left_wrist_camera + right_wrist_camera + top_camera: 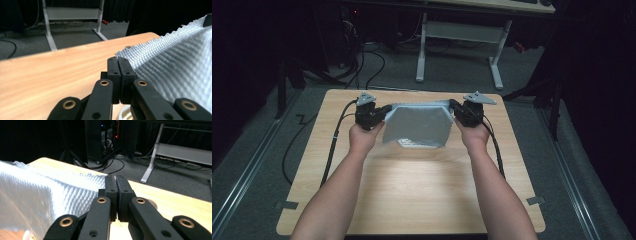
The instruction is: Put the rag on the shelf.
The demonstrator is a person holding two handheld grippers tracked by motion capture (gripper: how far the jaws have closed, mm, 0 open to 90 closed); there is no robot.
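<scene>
Forearms (337, 195), tongs (388, 111) pinching cloth (417, 125) (taut)

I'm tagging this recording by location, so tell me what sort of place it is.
Probably a lab or workshop recording bay: a light wooden table on grey carpet, a white metal desk frame behind, and black cables running to lit electronics in the dark background.

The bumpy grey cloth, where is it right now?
In the high view the grey cloth hangs stretched above the far middle of the wooden table, pinched at its top corners between the left gripper and right gripper.
</scene>
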